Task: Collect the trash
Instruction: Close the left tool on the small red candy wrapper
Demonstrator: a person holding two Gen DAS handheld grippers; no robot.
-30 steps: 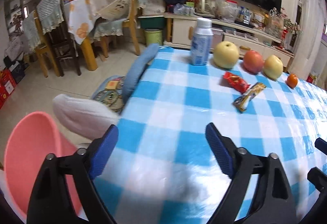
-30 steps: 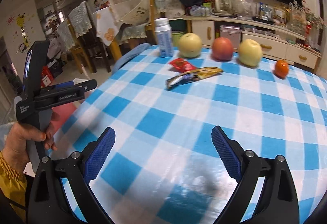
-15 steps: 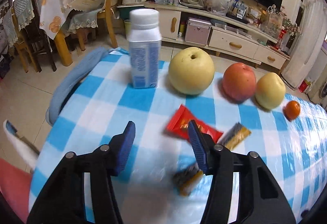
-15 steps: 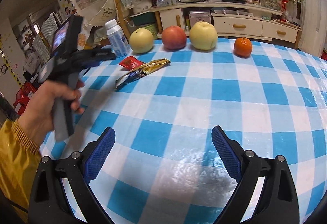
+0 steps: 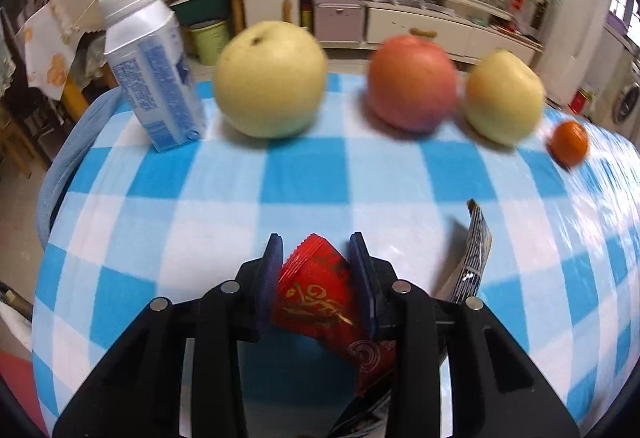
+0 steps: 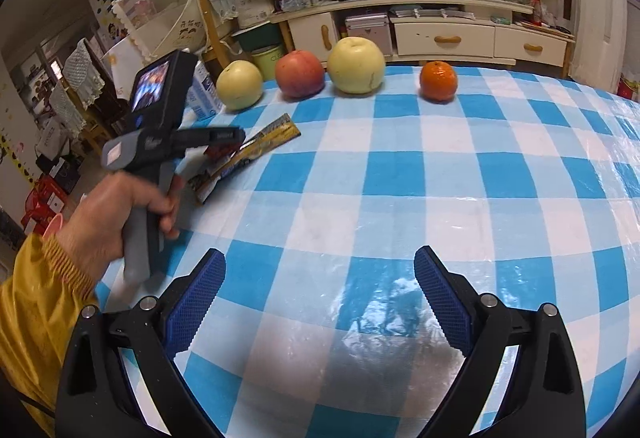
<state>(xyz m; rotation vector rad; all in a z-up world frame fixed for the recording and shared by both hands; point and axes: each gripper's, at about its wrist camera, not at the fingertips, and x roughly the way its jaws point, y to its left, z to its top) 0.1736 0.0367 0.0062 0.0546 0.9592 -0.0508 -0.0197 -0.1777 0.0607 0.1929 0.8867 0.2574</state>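
Pinching a red wrapper [image 5: 316,294] between the blue pads of the left tongs [image 5: 316,278], near the table's left edge, with the wrapper's crimped end poking forward past the fingertips and its tail trailing back under the right-hand pad. Looks thin, crinkly and nearly weightless, probably slick foil or plastic, so likely to fold or slip rather than resist; best gripped across the flat middle, as here, rather than by a crimped end that could tear or slide out. Lying just beside it, toward the table's middle, a long gold-and-dark wrapper [image 5: 472,258], partly hidden behind the tongs' frame; whether the two wrappers touch cannot be told. Probably just as light and floppy, and best taken at mid-length so neither end droops and drags. Hanging spread wide and empty over the checked table [image 6: 400,174] near its front edge, the right tongs [image 6: 320,302]. Standing in a row along the far edge: a white milk bottle [image 5: 150,70], a pale pear [image 5: 270,80], a red apple [image 5: 412,82], a yellow apple [image 5: 502,98] and a small orange [image 5: 569,143], all well clear of the grip and presumably not rubbish, save perhaps the bottle.
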